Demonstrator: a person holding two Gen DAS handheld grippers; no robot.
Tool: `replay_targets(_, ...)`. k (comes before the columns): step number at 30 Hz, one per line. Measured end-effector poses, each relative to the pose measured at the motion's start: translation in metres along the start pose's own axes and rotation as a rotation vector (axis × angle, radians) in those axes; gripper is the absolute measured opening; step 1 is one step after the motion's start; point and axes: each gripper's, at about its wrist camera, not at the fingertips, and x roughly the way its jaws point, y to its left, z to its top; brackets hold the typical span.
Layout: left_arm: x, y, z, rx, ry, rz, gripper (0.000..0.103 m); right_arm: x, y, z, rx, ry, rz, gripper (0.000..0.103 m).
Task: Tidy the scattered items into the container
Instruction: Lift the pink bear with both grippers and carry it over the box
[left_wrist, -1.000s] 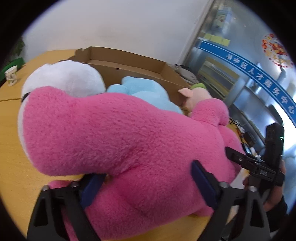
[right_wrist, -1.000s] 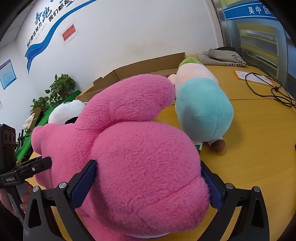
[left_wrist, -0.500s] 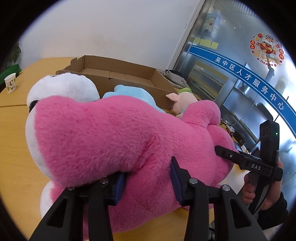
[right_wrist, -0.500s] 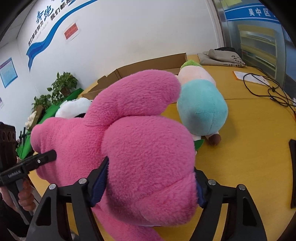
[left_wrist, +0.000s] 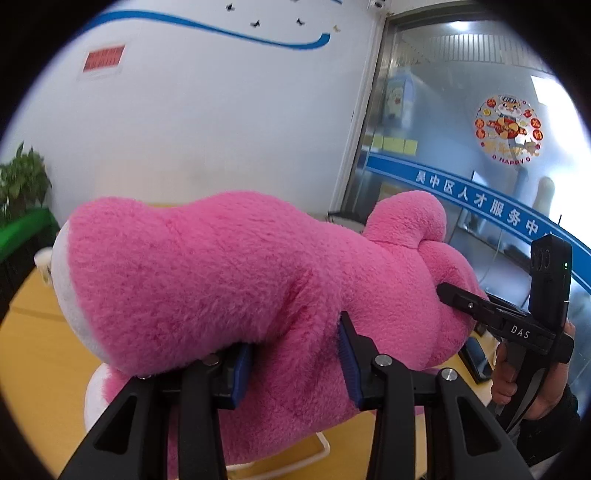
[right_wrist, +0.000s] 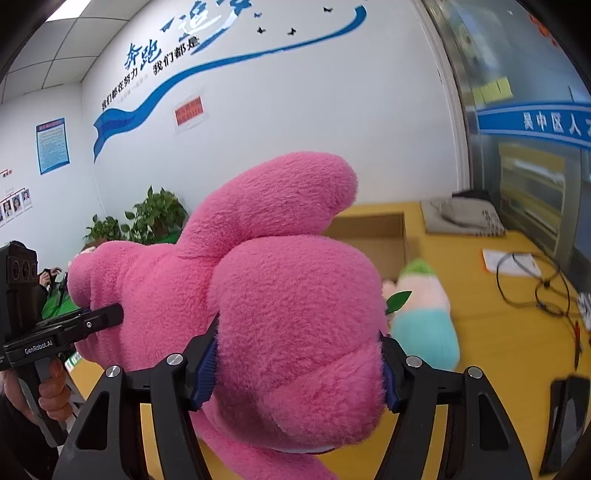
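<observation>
yellow tabletop (right_wrist: 498, 332) and a white office wall with blue lettering frame the big pink plush toy (left_wrist: 229, 280), which now hangs in the air between the two tongs. a second ago it lay on the table with a white plush and a blue one just behind it; half a second ago both tongs had closed into its fur; now the left view shows wall where the cardboard box used to be, so the toy has been lifted clear of the surface. that suggests the pick is done and the carry to the box is the step in hand.

the left gripper (left_wrist: 295, 363) is clamped on a fold of fur low on the toy's body, blue pads sunk in. the right gripper (right_wrist: 295, 369) squeezes a bulging limb or foot at the other end, pads pressed deep on both sides. each tool points at the toy from an opposite end, tilted slightly upward, and each person's hand shows at the frame edge in the other's view.

beyond the toy, far and to the right, the cardboard box (right_wrist: 373, 236) stands open. a teal and pink plush (right_wrist: 424, 317) lies on the table just beside its near wall, not yet tidied. a black cable (right_wrist: 532, 284) and folded grey cloth (right_wrist: 465, 218) lie further right.
</observation>
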Motion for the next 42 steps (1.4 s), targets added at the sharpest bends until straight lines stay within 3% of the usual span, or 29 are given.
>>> replay_targets(5,0.007,0.011,0.063,0.057,-0.084,0.001,0.040,0.012,0.013,0.070,-0.048,-0.095,0.005,0.073)
replay_targets(12,0.055,0.033,0.144,0.109,-0.150,0.034,0.040,0.061,0.007,0.154,-0.016,-0.191,0.034,0.072)
replay_targets(18,0.122,0.064,0.188,0.096,-0.105,0.036,0.040,0.125,-0.010,0.208,-0.006,-0.214,0.009,0.072)
replay_targets(28,0.267,0.095,0.198,0.055,0.057,-0.004,0.040,0.242,-0.088,0.227,0.093,-0.112,-0.069,0.072)
replay_targets(31,0.315,0.109,0.192,-0.015,0.122,-0.055,0.040,0.278,-0.120,0.224,0.151,-0.071,-0.099,0.071)
replay_targets(37,0.400,0.136,0.158,-0.088,0.246,-0.043,0.040,0.348,-0.170,0.201,0.265,0.004,-0.169,0.071)
replay_targets(42,0.463,0.164,0.115,-0.173,0.408,0.016,0.041,0.414,-0.193,0.162,0.314,0.146,-0.223,0.070)
